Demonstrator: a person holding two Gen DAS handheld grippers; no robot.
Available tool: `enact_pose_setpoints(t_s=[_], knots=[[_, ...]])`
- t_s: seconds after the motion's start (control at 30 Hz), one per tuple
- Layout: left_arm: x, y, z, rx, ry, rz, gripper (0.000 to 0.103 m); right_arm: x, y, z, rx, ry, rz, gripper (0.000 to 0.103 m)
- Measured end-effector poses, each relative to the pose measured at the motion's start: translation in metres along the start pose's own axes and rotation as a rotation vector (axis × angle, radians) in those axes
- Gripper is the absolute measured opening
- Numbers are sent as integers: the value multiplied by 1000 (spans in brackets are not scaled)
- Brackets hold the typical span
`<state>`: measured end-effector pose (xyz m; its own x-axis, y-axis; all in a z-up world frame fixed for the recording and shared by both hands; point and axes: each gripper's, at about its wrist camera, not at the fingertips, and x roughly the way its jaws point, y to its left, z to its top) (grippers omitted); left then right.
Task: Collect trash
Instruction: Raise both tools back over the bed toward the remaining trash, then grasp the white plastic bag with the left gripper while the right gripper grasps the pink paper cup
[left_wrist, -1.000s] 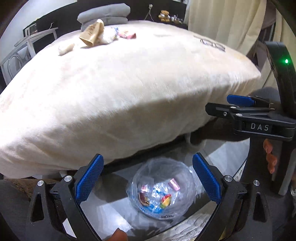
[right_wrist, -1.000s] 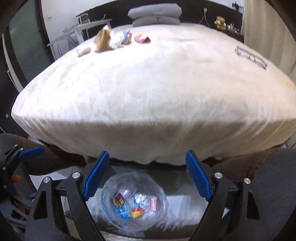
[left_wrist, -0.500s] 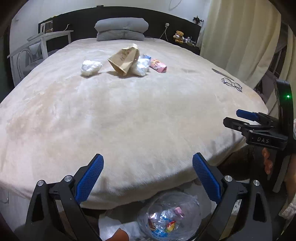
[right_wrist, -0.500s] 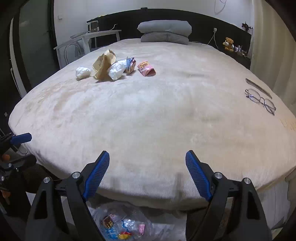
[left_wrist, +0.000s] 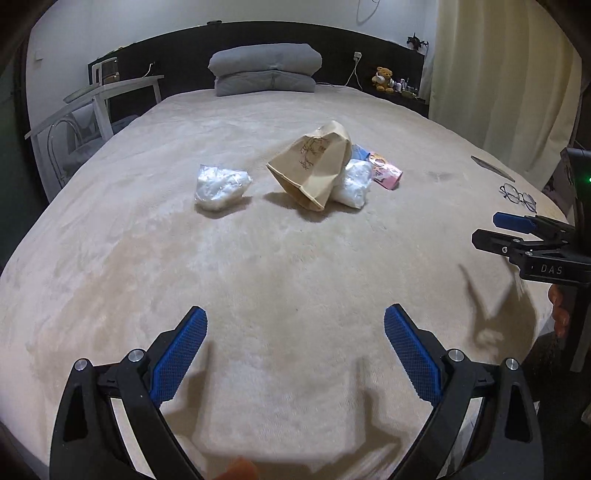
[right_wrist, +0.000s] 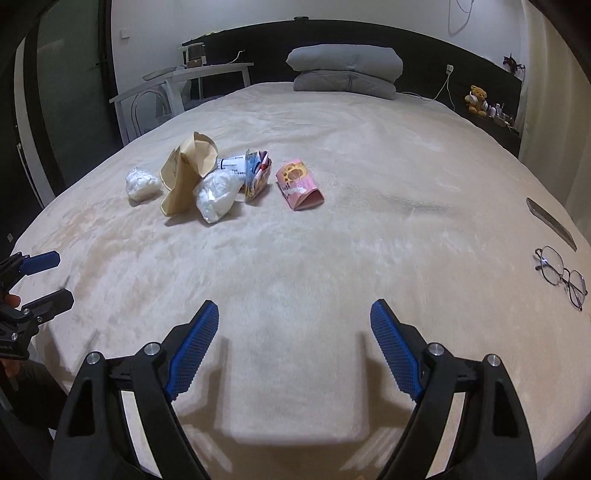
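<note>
Left hand-held gripper (left_wrist: 295, 332): its blue fingers are spread wide with nothing between them, up over the near part of the bed (left_wrist: 280, 266).
Right hand-held gripper (right_wrist: 293, 325): spread wide too, holding nothing, over the near part of the bed. From the left camera it shows side-on at the right edge.
Writing: the letters "DAS" are on the side of the right hand-held gripper in the left camera. The brown paper bag (left_wrist: 316, 166) has a small drawing or print on it, too small to read. The white label (right_wrist: 232, 164) has dark print that cannot be read.
Trash: all in a bunch far up the bed, well apart from both grippers. A crumpled clear plastic wad (left_wrist: 221, 185) lies alone, left of the bag. A second white plastic wad (right_wrist: 216, 195) leans on the bag. A colourful wrapper (right_wrist: 258, 176) is just beside it. A pink snack pack (right_wrist: 298, 184) lies a bit to the right.
Hard to see: from the left camera the bag hides most of the colourful wrapper.
Other things: glasses (right_wrist: 561, 275) near the bed's right edge; folded grey bedding (left_wrist: 264, 70) at the head; a teddy bear (left_wrist: 384, 78) on the shelf.
</note>
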<state>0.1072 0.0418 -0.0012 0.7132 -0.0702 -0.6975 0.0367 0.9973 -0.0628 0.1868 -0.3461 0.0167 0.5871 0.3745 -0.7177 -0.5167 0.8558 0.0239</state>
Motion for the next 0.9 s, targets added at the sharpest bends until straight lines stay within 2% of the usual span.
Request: enact_pose_setpoints(t_s=[0.27,0.4,0.53,0.63,0.9], knots=[[32,28,29,-45,21,27,95,36,-13,32,11,19,6,83],[46,40,41,-44,26,58,95,54,-18,44,17,37,9,83],[59,56,52,-92,17,93,95,69,-19,55,8,49,-2,83],[70,66,62,-149,17,78,95,78,-19,64,2,54,-1,83],[101,70,82,-153,44,87,95,104,-21,83,34,76,35,83]])
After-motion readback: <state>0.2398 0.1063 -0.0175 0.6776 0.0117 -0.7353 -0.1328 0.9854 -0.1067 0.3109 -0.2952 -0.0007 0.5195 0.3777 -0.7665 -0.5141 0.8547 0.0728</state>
